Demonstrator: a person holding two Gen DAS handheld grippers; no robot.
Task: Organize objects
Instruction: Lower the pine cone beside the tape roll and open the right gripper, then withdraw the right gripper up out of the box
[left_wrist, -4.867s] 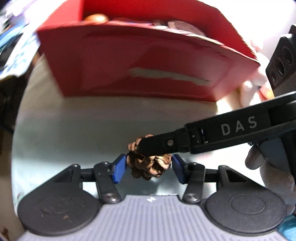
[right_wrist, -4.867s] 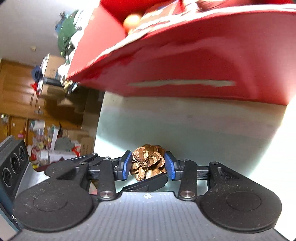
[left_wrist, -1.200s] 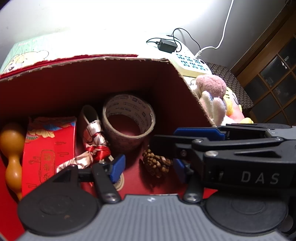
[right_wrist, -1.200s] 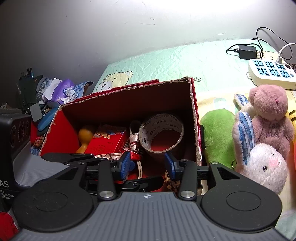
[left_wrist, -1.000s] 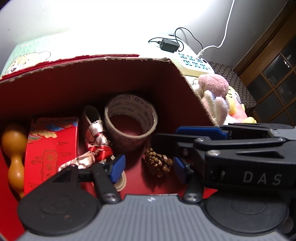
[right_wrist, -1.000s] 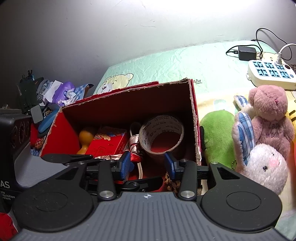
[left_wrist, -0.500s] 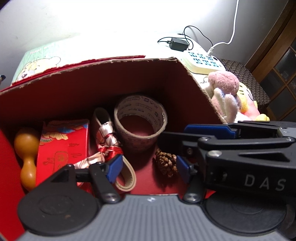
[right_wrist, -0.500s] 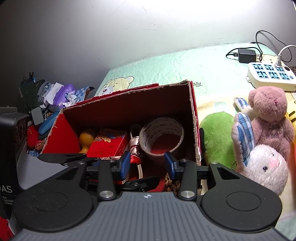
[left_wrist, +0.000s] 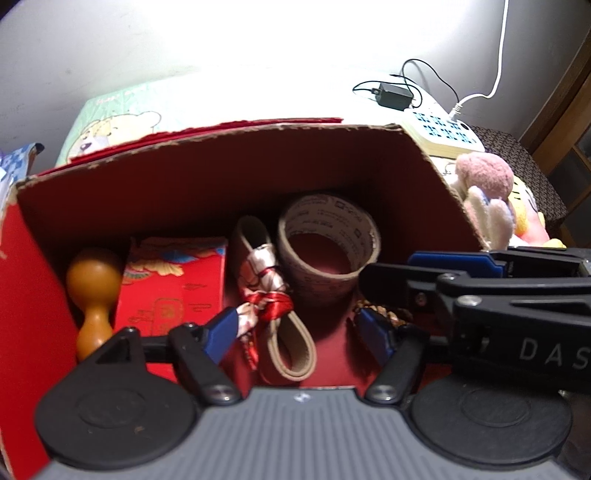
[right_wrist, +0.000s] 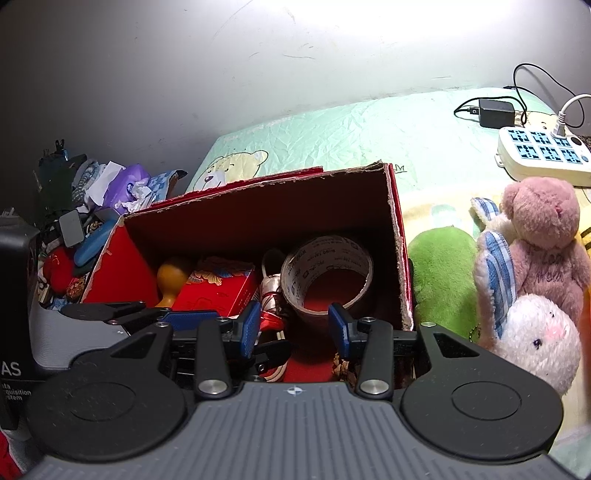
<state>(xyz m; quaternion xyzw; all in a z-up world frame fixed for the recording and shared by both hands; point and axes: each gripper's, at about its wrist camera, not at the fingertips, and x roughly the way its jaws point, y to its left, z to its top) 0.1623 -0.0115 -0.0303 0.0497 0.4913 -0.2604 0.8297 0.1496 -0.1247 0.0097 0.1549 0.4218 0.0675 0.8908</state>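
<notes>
A red cardboard box (left_wrist: 236, 162) (right_wrist: 258, 206) sits open on the bed. A brown pine cone (left_wrist: 384, 314) lies on its floor near the right wall, mostly hidden behind my left gripper's right finger; a bit of it shows in the right wrist view (right_wrist: 341, 363). The box also holds a tape roll (left_wrist: 328, 243) (right_wrist: 325, 266), a ribbon-tied strap (left_wrist: 273, 295), a red packet (left_wrist: 170, 280) and an orange wooden gourd (left_wrist: 92, 291). My left gripper (left_wrist: 299, 332) is open and empty above the box. My right gripper (right_wrist: 293, 328) is open and empty beside it.
Plush toys lie right of the box: a green one (right_wrist: 439, 273), a pink bear (right_wrist: 543, 236) and a white rabbit (right_wrist: 535, 336). A white power strip (right_wrist: 543, 151) with a charger (right_wrist: 495, 110) sits at the far right. Clutter (right_wrist: 96, 195) piles up left of the box.
The pine cone, held by the right gripper 4.9 s ago, now lies in the box. Both grippers have drawn back and upward over the last second, so the box sits lower in view.
</notes>
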